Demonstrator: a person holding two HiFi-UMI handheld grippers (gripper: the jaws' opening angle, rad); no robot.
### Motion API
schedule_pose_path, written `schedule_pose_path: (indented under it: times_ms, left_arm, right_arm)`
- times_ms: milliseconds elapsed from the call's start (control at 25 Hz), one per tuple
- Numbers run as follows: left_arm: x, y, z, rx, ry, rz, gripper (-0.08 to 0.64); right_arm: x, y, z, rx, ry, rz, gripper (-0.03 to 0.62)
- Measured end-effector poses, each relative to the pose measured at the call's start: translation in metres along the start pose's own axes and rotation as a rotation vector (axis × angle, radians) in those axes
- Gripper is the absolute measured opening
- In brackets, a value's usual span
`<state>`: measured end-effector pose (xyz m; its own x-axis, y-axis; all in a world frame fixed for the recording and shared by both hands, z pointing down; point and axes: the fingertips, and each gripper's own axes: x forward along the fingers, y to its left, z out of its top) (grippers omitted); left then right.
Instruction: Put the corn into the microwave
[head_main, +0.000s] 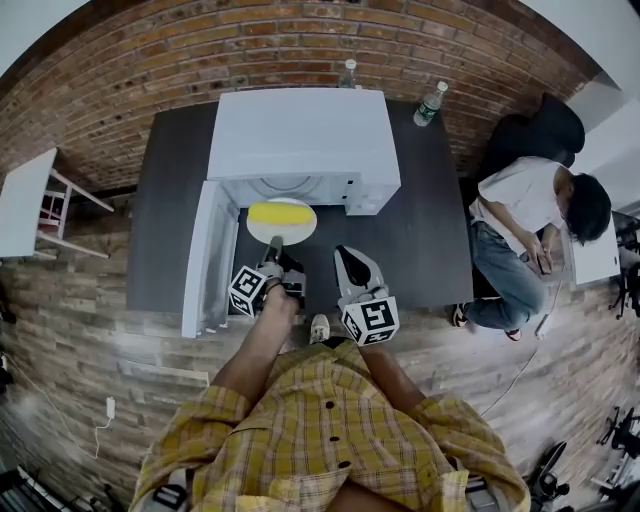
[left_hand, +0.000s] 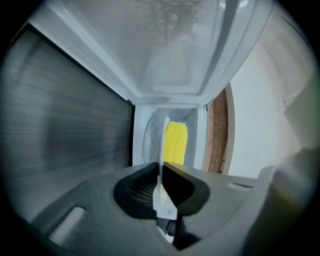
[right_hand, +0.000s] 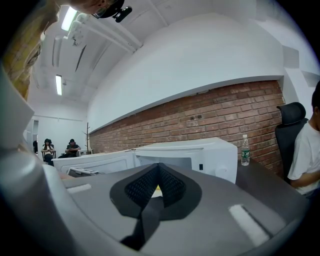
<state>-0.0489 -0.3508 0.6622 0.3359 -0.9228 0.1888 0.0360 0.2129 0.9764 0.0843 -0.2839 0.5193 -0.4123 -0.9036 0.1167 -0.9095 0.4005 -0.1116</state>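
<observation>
A yellow corn cob (head_main: 280, 212) lies on a white plate (head_main: 300, 228) just in front of the open white microwave (head_main: 300, 135) on the dark table (head_main: 430, 230). My left gripper (head_main: 275, 245) is shut on the plate's near rim. In the left gripper view the plate (left_hand: 162, 145) shows edge-on between the pads, with the corn (left_hand: 176, 143) on its right face and the microwave's cavity (left_hand: 170, 75) ahead. My right gripper (head_main: 345, 253) hovers beside it to the right, shut with nothing in it (right_hand: 159, 167), pointing toward the microwave (right_hand: 200, 152).
The microwave door (head_main: 205, 255) hangs open to the left, beside the plate. Two water bottles (head_main: 428, 103) (head_main: 348, 72) stand at the table's back by the brick wall. A person (head_main: 520, 230) sits at the table's right end. A small white table (head_main: 25, 200) stands far left.
</observation>
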Motion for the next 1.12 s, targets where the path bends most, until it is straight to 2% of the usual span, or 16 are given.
schedule_pose_path:
  times_ms: [600, 840, 1120]
  left_arm:
    - [0.045, 0.024, 0.002, -0.025, -0.033, 0.006, 0.031]
    - [0.064, 0.028, 0.006, 0.002, -0.034, 0.012, 0.035]
    - [0.081, 0.033, 0.011, -0.021, -0.061, 0.020, 0.035]
  right_arm:
    - [0.010, -0.013, -0.003, 0.005, 0.021, 0.028, 0.003]
    - [0.012, -0.019, -0.007, 0.010, 0.031, 0.030, 0.003]
    - [0.014, -0.030, -0.006, 0.012, 0.032, 0.028, 0.003]
